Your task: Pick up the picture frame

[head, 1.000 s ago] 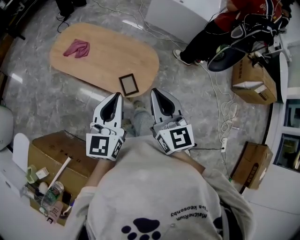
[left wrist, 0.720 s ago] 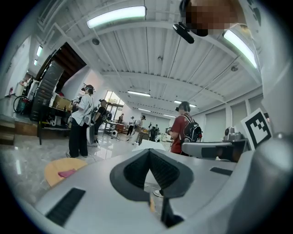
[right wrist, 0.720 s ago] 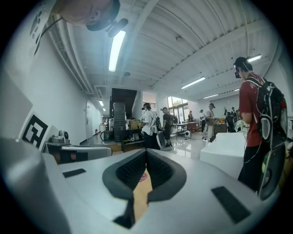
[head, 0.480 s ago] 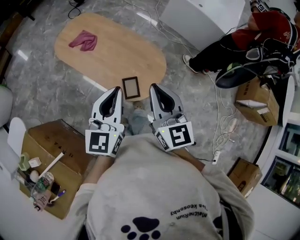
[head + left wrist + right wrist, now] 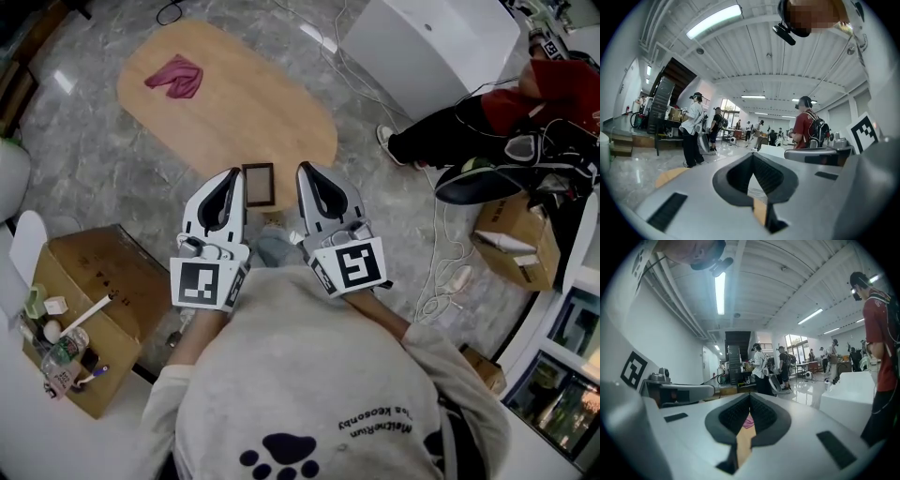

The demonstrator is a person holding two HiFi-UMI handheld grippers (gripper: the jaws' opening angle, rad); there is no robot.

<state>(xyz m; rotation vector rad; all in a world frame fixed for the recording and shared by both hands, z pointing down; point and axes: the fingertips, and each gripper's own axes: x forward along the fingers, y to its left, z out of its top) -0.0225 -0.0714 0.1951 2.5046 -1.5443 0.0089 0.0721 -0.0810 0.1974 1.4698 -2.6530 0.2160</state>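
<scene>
Wooden table [image 5: 234, 103] (picture frame [image 5: 259, 185] near edge)

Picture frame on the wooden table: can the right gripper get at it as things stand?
Probably yes. The picture frame lies flat at the near edge of the table, close beside the right gripper, with nothing between them. Its jaws are shut, so they must open first.

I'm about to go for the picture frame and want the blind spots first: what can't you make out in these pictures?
What the picture frame holds: head view, too small and dark.
The frame in both gripper views: hidden behind the shut jaws; the right gripper view shows only table and pink cloth between them.
Small items on the cardboard box: head view, too small to name.
</scene>
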